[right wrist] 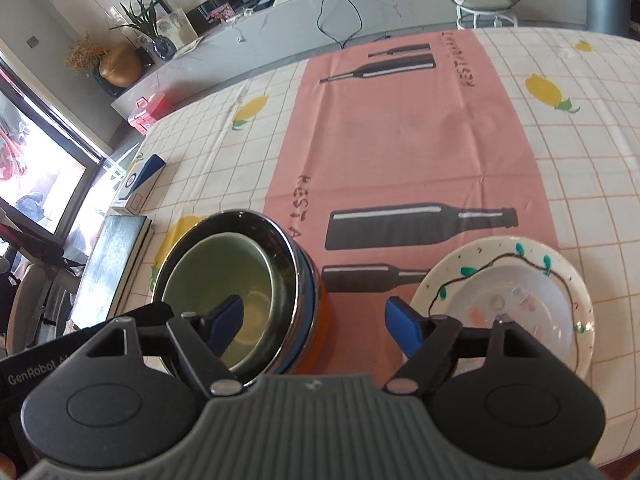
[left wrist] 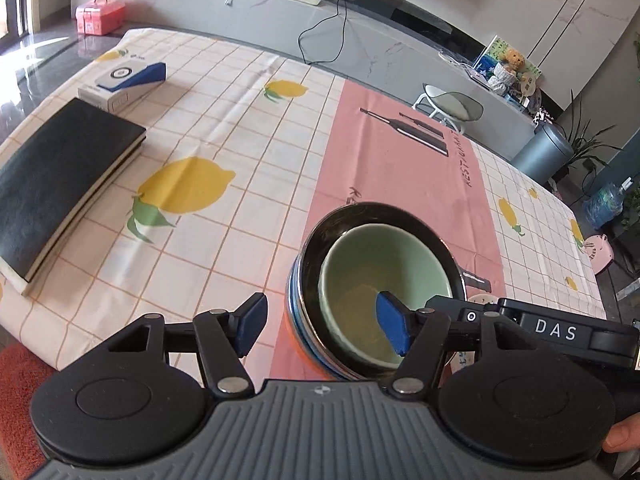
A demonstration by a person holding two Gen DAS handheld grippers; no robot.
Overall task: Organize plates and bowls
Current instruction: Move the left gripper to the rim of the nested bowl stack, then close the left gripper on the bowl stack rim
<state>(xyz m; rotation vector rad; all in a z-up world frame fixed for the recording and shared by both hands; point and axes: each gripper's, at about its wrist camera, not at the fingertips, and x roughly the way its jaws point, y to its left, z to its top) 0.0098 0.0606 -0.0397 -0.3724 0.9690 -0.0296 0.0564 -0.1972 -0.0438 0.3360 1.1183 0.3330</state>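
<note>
A pale green bowl (left wrist: 384, 276) sits inside a shiny dark metal bowl (left wrist: 320, 236), on a stack with blue and orange rims, near the table's front edge. My left gripper (left wrist: 322, 328) is open, straddling the stack's left rim: one pad outside, one over the green bowl. In the right wrist view the same green bowl (right wrist: 224, 272) and metal bowl (right wrist: 288, 256) are at lower left. My right gripper (right wrist: 316, 326) is open, its left pad over the green bowl. A white plate with painted vine (right wrist: 560, 276) holds a smaller plate, at the right finger.
A black book (left wrist: 60, 184) and a white-and-blue box (left wrist: 124, 82) lie on the table's left side. A pink runner (right wrist: 400, 140) with bottle prints runs down the lemon-print tablecloth. The other gripper's black body (left wrist: 560, 332) is close on the right.
</note>
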